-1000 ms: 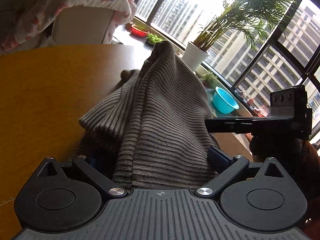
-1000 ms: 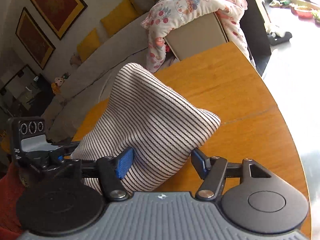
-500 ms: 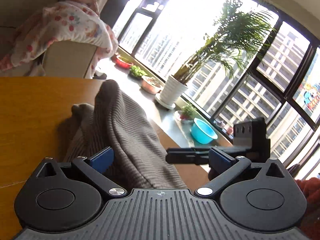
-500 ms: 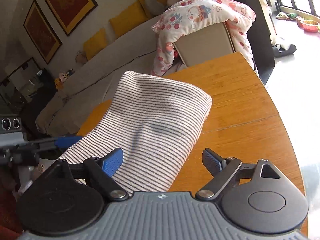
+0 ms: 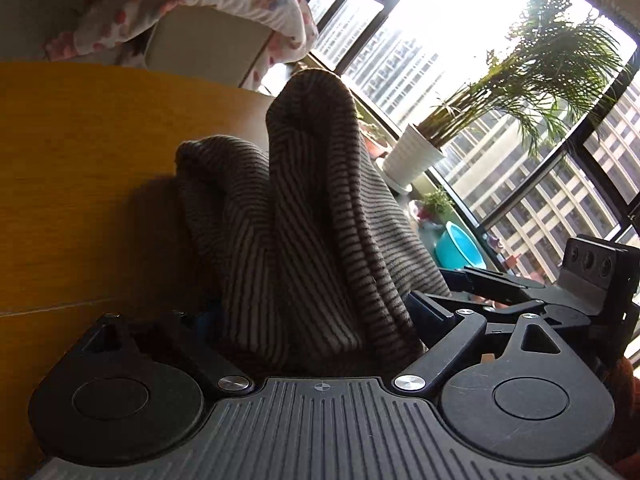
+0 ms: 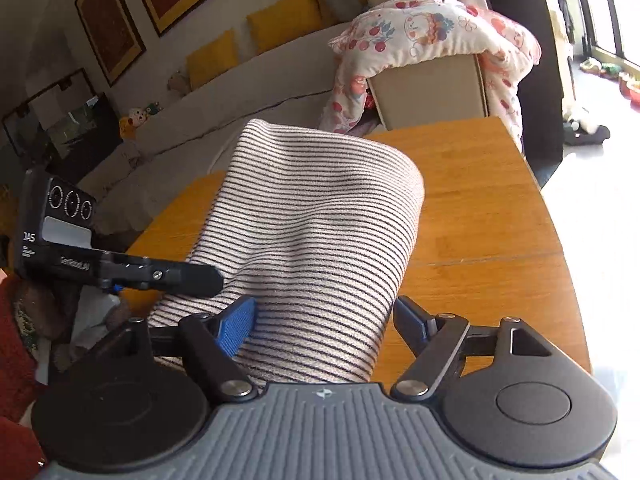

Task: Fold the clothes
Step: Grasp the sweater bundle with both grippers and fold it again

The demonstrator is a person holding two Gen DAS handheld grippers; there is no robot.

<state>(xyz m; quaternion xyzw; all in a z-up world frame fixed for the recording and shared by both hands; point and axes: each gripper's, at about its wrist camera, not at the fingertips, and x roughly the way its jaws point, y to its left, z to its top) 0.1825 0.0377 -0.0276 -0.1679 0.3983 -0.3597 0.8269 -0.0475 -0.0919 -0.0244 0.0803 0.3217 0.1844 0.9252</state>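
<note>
Orange wood table (image 6: 492,208); sofa with yellow cushions (image 6: 286,20), floral blanket (image 6: 432,36) over chair behind; potted palm (image 5: 416,156) and teal basin (image 5: 458,246) by window. Left gripper (image 5: 316,316) and right gripper (image 6: 324,320) low at near table edge, side by side, pointing across table. Striped garment (image 6: 316,220) heaped on table, bunched into upright folds, runs between both pairs of fingers. Right fingers (image 6: 236,322) spread, fabric between, far pad apart from cloth. Left fingers mostly hidden by cloth; cannot tell grip.
</note>
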